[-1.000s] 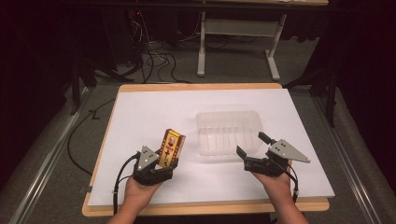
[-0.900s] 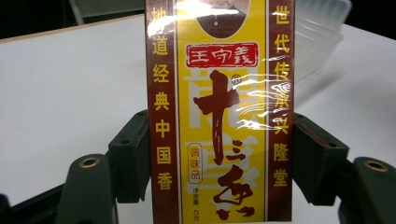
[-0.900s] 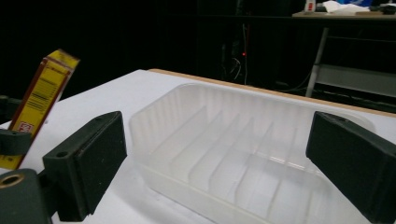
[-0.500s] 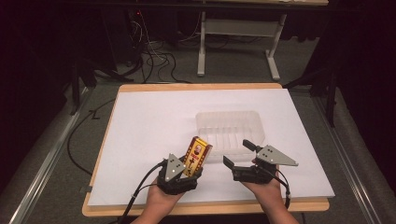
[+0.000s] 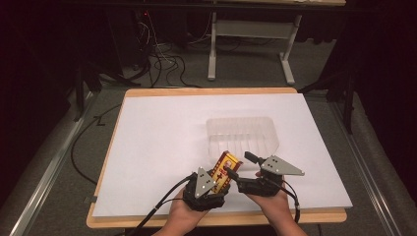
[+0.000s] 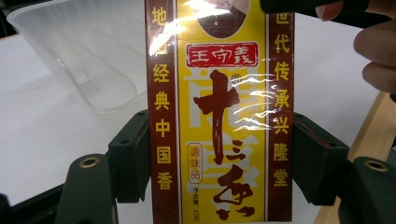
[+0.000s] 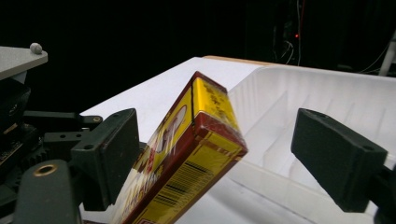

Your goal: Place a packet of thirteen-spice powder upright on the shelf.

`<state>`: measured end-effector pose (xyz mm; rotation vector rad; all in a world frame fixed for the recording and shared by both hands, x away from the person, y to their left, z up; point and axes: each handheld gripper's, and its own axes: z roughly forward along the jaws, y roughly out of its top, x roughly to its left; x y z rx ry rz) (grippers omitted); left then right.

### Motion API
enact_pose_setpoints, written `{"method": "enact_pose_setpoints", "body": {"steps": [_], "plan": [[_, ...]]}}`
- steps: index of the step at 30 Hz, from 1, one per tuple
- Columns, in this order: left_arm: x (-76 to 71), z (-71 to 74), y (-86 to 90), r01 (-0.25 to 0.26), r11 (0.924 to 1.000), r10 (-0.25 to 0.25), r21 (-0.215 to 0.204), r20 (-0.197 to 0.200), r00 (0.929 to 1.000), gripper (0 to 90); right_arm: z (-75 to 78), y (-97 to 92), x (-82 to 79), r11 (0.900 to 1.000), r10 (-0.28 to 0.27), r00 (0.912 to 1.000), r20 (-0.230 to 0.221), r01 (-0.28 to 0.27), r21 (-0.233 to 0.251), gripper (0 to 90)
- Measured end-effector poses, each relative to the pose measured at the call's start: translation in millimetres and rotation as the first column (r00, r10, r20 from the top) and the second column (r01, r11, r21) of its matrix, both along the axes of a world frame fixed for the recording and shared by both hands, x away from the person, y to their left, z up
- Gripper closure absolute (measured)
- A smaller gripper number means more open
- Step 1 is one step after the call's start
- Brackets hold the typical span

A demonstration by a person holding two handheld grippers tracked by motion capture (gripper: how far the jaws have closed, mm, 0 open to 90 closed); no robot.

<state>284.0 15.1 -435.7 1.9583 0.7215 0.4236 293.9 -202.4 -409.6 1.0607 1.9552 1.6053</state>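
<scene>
White paper covers the desk [image 5: 147, 147]; a seasoning box changes hands at its near edge.

Nearest, both hands meet just above the near edge, forearms entering from below. The left gripper [image 5: 216, 178], clamped on the yellow-and-maroon seasoning box [image 5: 226, 167], has carried it rightward since a second ago to meet the right gripper [image 5: 237, 169], which has edged left. In the left gripper view its jaws press both long sides of the box. The right gripper's jaws have just been closing with the box's upper end [image 7: 205, 140] between them, and they stand apart from it: likely a handover, grip not yet made. Beyond, the clear plastic tray [image 5: 242, 132] sits right of the desk's middle.
</scene>
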Motion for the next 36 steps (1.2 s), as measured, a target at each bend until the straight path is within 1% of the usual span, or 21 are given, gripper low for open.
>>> {"method": "enact_pose_setpoints", "body": {"steps": [1, 3, 5, 8, 10, 14, 18, 21, 23, 29, 32, 33, 35, 36], "plan": [[-0.5, 0.2, -0.4, -0.001, 1.0, 0.001, 0.0, 0.001, 1.0, 32.5, -0.6, 0.9, -0.3, 1.0, 0.0, 1.0, -0.006, 0.0, 0.002, 18.5], [-1.9, 0.5, -0.1, -0.002, 1.0, 0.002, -0.003, 0.009, 1.0, 32.5, -1.3, 2.5, -1.0, 0.9998, 0.016, 0.9998, -0.015, -0.016, 0.011, 21.2], [-3.5, 0.4, 1.4, -0.008, 1.0, 0.008, 0.001, 0.018, 0.9998, 32.5, -1.6, 5.1, -1.7, 0.9994, 0.032, 0.9993, -0.016, -0.032, 0.016, 24.1], [-4.1, -0.1, 4.6, -0.022, 0.9998, 0.022, 0.003, 0.02, 0.9996, 32.5, -2.4, 7.3, -1.7, 0.9988, 0.045, 0.9986, -0.027, -0.044, 0.02, 27.9], [-3.7, 0.4, 6.0, -0.024, 0.9997, 0.024, 0.003, 0.012, 0.9996, 32.5, -3.3, 8.4, -0.4, 0.9981, 0.056, 0.9977, -0.038, -0.055, 0.028, 31.7], [-3.6, 3.3, 5.8, -0.023, 0.9997, 0.024, -0.012, 0.023, 0.9995, 32.5, -4.9, 9.7, 0.6, 0.996, 0.081, 0.9953, -0.052, -0.079, 0.04, 37.7], [-2.2, 0.9, 5.7, -0.026, 0.9996, 0.026, -0.007, 0.026, 0.9993, 32.5, -5.1, 8.7, -0.6, 0.9943, 0.101, 0.9938, -0.047, -0.099, 0.041, 44.7], [-1.0, -0.2, 6.5, -0.031, 0.9995, 0.031, -0.003, 0.017, 0.9994, 32.5, -6.8, 6.4, 2.1, 0.9927, 0.11, 0.9918, -0.066, -0.106, 0.058, 50.6], [-1.1, -0.9, 5.9, -0.033, 0.9995, 0.033, -0.002, 0.017, 0.9993, 32.5, -8.0, 5.3, 3.9, 0.9919, 0.115, 0.9902, -0.08, -0.11, 0.065, 52.2], [-1.4, -1.9, 5.0, -0.024, 0.9997, 0.024, -0.004, 0.011, 0.9997, 32.4, -8.7, 5.0, 3.2, 0.9909, 0.117, 0.9897, -0.083, -0.111, 0.077, 54.4], [-5.1, -1.1, 2.0, -0.009, 0.9999, 0.008, 0.015, 0.032, 0.9995, 32.4, -10.3, 5.9, 3.2, 0.9904, 0.123, 0.9882, -0.091, -0.116, 0.075, 52.8], [-5.8, -1.0, 1.2, -0.011, 0.9998, 0.01, 0.018, 0.036, 0.9993, 32.4, -11.0, 6.7, 3.2, 0.9907, 0.122, 0.9881, -0.093, -0.116, 0.071, 52.7], [-5.6, -1.4, 1.1, -0.013, 0.9997, 0.012, 0.021, 0.036, 0.9993, 32.4, -11.0, 7.0, 3.1, 0.9904, 0.124, 0.988, -0.092, -0.117, 0.073, 54.7], [-4.8, -2.2, 1.3, -0.01, 0.9998, 0.009, 0.018, 0.027, 0.9996, 32.5, -10.6, 6.7, 3.1, 0.9897, 0.128, 0.9874, -0.093, -0.121, 0.077, 56.9]]}}
